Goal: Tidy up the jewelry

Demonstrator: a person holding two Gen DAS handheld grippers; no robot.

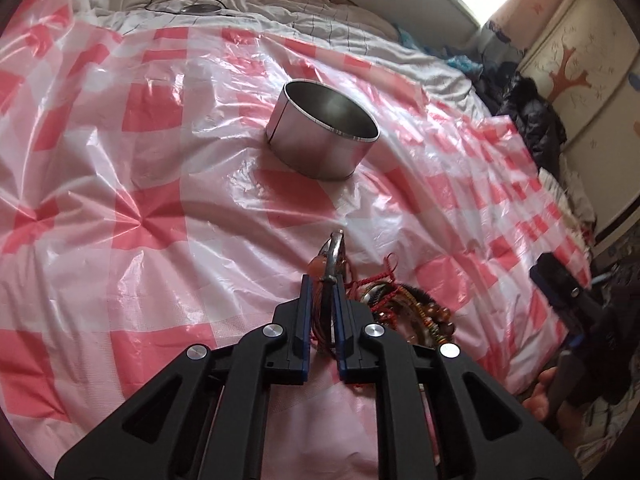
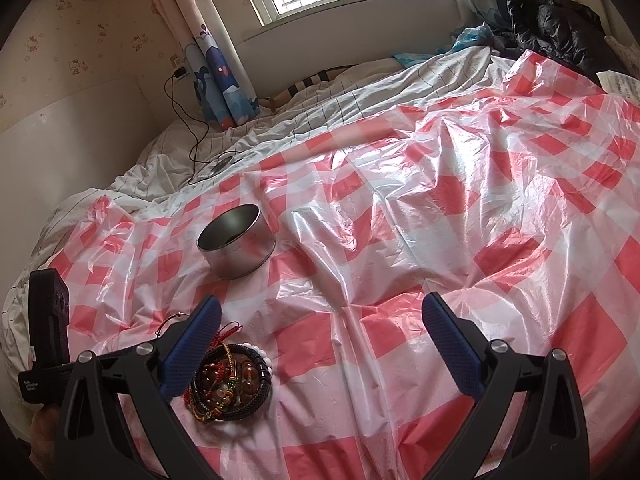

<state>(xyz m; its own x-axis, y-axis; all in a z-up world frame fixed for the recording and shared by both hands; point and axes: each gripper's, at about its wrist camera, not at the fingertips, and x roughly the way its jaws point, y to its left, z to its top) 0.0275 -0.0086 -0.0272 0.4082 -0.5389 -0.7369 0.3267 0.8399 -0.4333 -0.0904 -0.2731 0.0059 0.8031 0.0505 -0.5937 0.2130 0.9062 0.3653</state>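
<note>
My left gripper (image 1: 323, 284) is shut on a bracelet (image 1: 332, 256) with a metal piece and amber beads, held above the pink checked plastic sheet. A pile of beaded bracelets and red cords (image 1: 404, 308) lies just right of it; the pile also shows in the right wrist view (image 2: 230, 382). An open round metal tin (image 1: 322, 130) stands upright farther ahead; it also shows in the right wrist view (image 2: 236, 242). My right gripper (image 2: 320, 344) is open and empty, its left finger beside the pile.
The pink-and-white checked plastic sheet (image 2: 440, 240) covers a bed with white bedding (image 2: 320, 112). A black cable and small device (image 2: 218, 168) lie at the back left. Dark clothes (image 2: 560, 28) are piled at the far right. A wall and window are behind.
</note>
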